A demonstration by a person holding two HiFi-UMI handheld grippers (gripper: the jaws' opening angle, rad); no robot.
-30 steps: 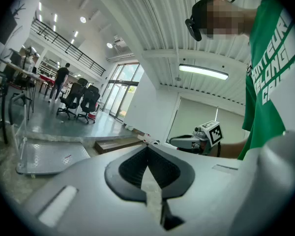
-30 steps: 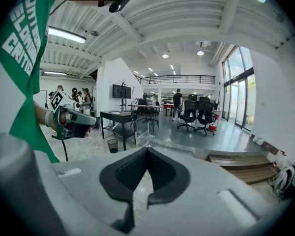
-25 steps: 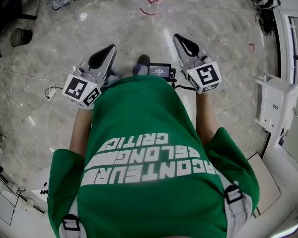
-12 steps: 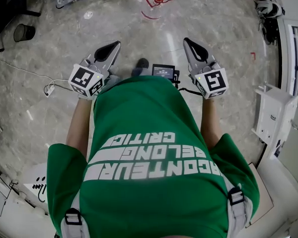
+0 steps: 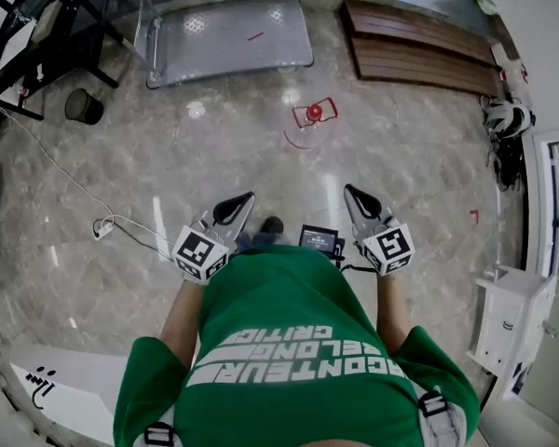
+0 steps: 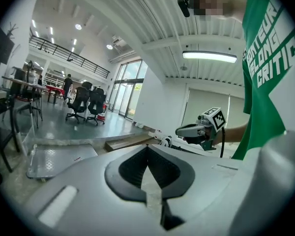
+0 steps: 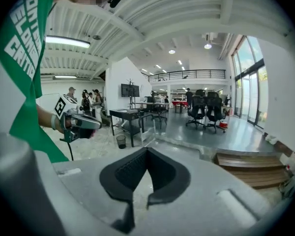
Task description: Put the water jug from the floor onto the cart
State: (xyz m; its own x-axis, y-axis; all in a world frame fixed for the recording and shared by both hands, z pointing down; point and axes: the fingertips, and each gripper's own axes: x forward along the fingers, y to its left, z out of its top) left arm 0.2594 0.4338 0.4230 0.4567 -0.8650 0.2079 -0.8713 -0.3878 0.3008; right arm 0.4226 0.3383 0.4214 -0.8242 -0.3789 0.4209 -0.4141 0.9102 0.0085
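Note:
The water jug point(image 5: 314, 113) shows from above as a clear body with a red cap, standing on the marble floor inside a red outline. The cart point(image 5: 228, 33), a flat grey metal platform, lies beyond it at the top; in the left gripper view the cart point(image 6: 59, 157) sits low at the left. My left gripper point(image 5: 245, 198) and right gripper point(image 5: 351, 192) are held out level in front of the green shirt, well short of the jug. Both are shut on nothing, the left gripper point(image 6: 147, 147) and the right gripper point(image 7: 147, 149) with tips together.
Brown wooden planks point(image 5: 419, 49) lie right of the cart. A black bin point(image 5: 82, 106) and desk legs stand at the upper left. A white cable point(image 5: 112, 223) runs across the floor at the left. A white cabinet point(image 5: 512, 333) stands at the right wall.
The view has shifted forward: the cart and planks have come into sight and the jug sits lower in the frame. Both grippers sit lower in the frame and have stayed shut.

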